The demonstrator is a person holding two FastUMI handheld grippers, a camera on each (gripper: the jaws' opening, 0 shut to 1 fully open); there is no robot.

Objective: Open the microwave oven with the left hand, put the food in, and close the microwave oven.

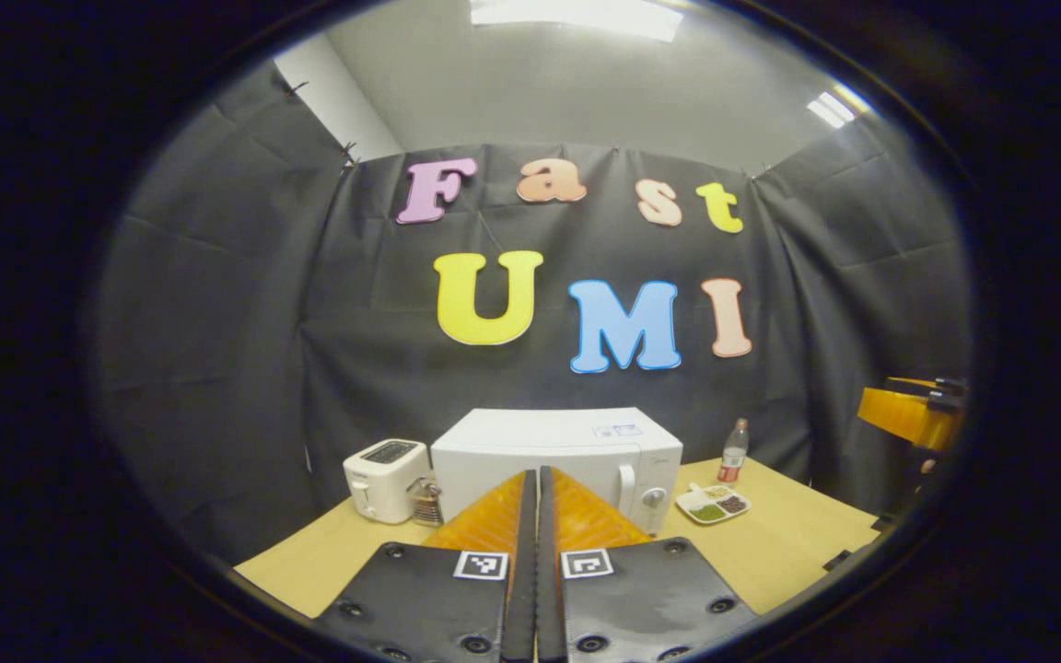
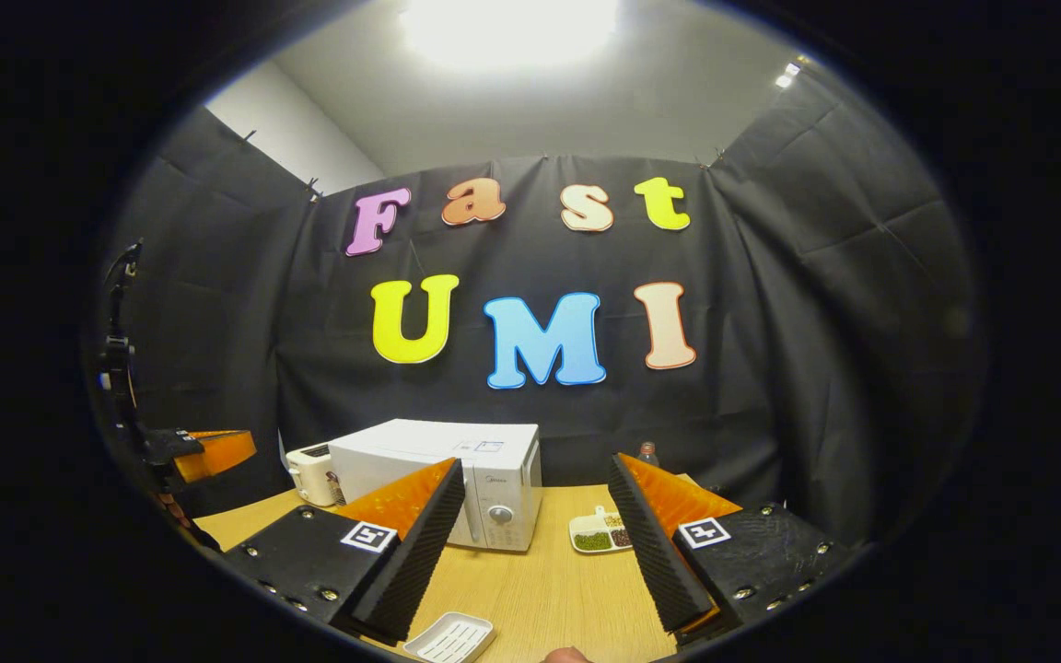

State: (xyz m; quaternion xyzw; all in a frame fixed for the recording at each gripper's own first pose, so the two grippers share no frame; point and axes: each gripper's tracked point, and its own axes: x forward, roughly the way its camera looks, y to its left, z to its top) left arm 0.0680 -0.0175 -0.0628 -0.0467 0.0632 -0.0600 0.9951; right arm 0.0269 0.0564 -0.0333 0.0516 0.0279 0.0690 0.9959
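Microwave (image 1: 556,453) between toaster (image 1: 385,479) and food tray (image 1: 713,504)

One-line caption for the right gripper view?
Open right gripper faces the closed microwave and food plate on the table.

The left claw (image 1: 538,502), black-bodied with two orange wedge fingers lined in ribbed black pads, was pressed fully together, gripping nothing, and pointed level ahead. The right claw (image 2: 538,502), of the same build, stood spread wide with nothing between its fingers (image 2: 420,516), held level.
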